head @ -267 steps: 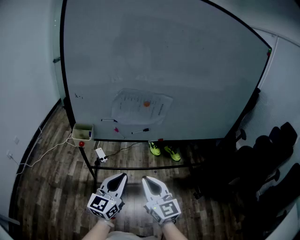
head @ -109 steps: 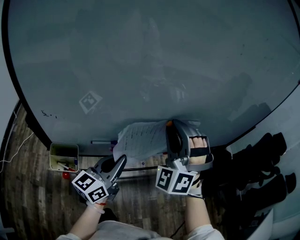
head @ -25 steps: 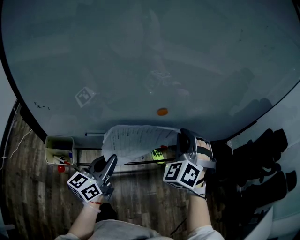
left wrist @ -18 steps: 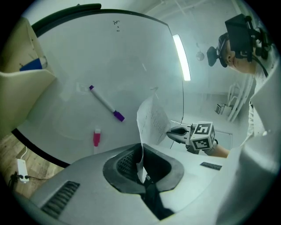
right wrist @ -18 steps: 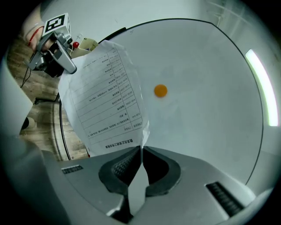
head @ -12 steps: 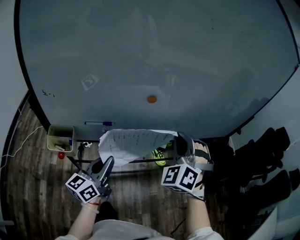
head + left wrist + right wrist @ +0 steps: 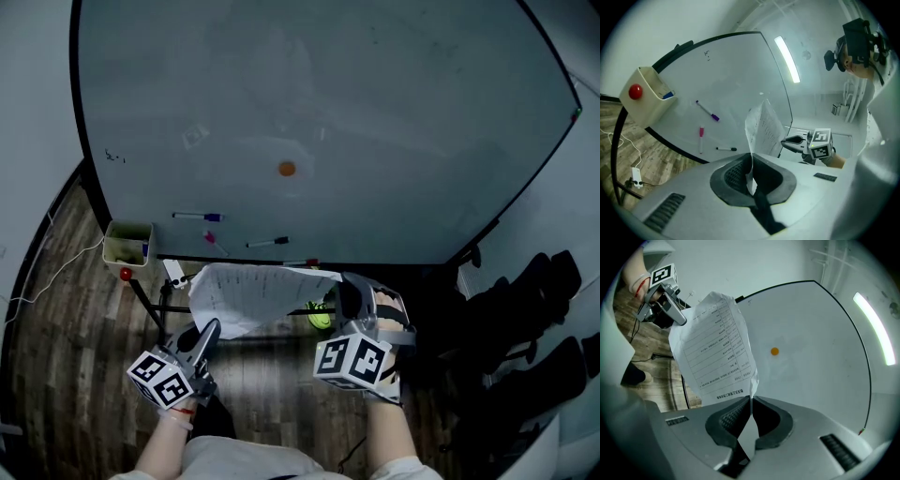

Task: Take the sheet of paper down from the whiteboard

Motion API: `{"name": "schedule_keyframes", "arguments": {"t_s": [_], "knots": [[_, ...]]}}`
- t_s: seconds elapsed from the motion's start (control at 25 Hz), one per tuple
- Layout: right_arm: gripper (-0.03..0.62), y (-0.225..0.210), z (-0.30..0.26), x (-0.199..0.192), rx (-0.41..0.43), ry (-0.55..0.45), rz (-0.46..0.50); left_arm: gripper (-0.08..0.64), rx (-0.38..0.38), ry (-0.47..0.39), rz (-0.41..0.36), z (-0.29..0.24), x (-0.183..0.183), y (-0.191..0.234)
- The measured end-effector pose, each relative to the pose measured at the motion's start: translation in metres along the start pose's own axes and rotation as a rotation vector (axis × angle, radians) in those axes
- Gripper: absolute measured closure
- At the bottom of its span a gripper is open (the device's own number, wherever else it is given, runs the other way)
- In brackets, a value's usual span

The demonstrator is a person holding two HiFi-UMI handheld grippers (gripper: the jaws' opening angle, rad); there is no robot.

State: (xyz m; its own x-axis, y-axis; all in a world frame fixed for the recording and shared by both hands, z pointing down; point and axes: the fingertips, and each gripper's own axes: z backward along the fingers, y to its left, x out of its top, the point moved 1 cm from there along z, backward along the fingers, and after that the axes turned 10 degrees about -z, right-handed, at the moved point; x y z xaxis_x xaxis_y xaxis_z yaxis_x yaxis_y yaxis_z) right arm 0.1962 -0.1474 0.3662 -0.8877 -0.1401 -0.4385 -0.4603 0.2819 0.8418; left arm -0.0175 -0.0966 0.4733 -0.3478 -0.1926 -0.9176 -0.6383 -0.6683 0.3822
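Note:
The printed sheet of paper (image 7: 251, 294) hangs free of the whiteboard (image 7: 375, 122), stretched between both grippers. My left gripper (image 7: 208, 329) is shut on its near-left corner, and in the left gripper view the sheet (image 7: 765, 125) rises from the pinched jaws of that gripper (image 7: 752, 163). My right gripper (image 7: 348, 293) is shut on the sheet's right edge; in the right gripper view the sheet (image 7: 715, 345) stands up from that gripper (image 7: 751, 402). An orange magnet (image 7: 286, 169) stays on the board, seen too as the magnet (image 7: 774, 351).
Markers (image 7: 197, 217) (image 7: 267, 243) stick to the board's lower part. A pale box (image 7: 127, 242) with a red magnet (image 7: 126, 274) hangs at the board's left corner. Green shoes (image 7: 319, 315) lie under the board, black chairs (image 7: 534, 309) stand at the right, a cable (image 7: 47, 277) crosses the floor.
Both grippers have drawn back from the whiteboard with the sheet held between them. The board and the orange magnet now look farther off and higher in the head view.

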Motion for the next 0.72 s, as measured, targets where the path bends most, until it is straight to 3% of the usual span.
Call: {"name": "schedule_keyframes", "arguments": {"t_s": [0.72], "knots": [[0.563,0.046,0.112,-0.013,0.049,-0.060,-0.041,0.545,0.029,0.013,-0.014,0.095,-0.030,-0.075]]}}
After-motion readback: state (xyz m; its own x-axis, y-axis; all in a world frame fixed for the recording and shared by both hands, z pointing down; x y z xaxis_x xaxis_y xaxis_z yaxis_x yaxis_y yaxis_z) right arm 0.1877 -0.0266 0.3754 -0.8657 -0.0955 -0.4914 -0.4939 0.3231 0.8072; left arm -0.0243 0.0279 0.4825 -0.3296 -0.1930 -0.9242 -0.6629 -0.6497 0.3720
